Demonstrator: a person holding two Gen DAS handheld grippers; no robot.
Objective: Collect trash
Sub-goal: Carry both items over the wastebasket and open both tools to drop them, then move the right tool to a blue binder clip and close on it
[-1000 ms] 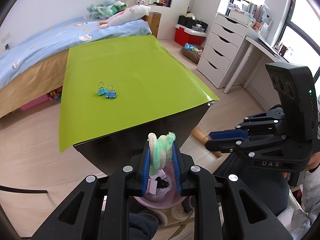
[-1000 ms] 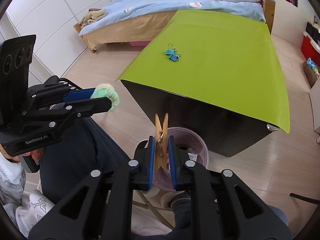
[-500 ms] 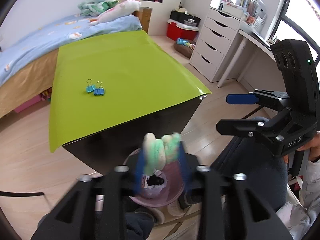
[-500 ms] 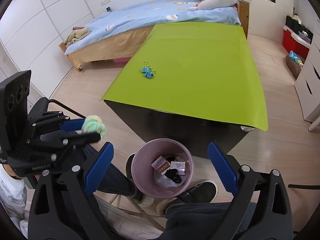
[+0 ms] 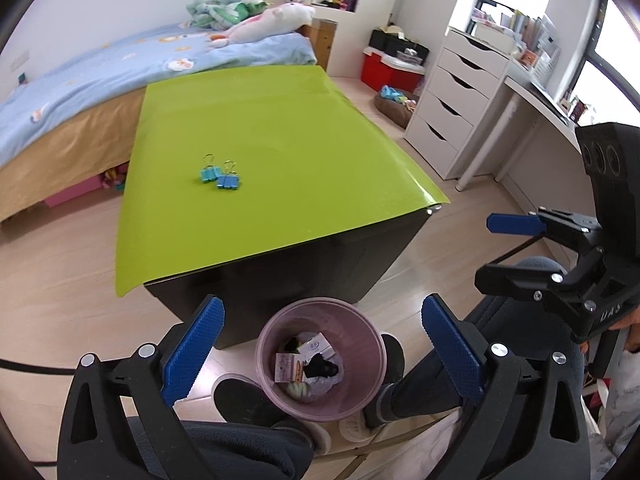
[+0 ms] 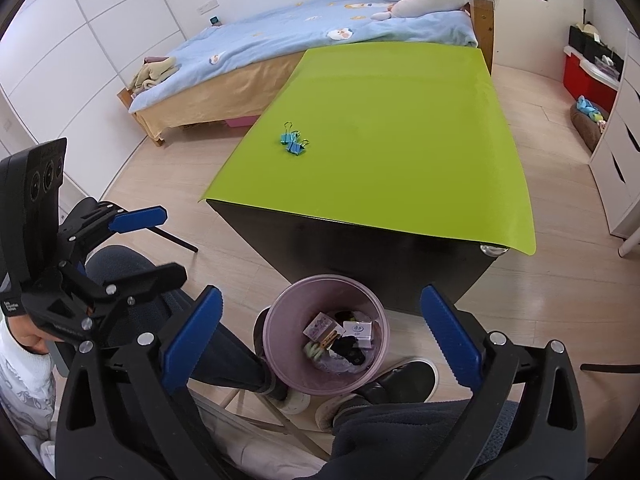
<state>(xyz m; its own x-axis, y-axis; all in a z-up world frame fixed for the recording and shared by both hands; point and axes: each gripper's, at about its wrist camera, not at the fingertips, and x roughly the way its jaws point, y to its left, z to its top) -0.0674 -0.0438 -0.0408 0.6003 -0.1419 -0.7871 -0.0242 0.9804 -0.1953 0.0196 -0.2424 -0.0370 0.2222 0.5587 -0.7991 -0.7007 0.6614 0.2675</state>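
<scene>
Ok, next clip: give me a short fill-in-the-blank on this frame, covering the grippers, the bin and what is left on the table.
1. Both the left gripper and the right gripper are ____.
2. The pink bin stands on the ____.
3. The binder clips on the green table number ____.
4. The binder clips are ____ in colour.

Missing words: open; floor; two; blue

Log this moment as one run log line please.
left tool: open, empty | right tool: open, empty | bin: holds trash | binder clips: on table
</scene>
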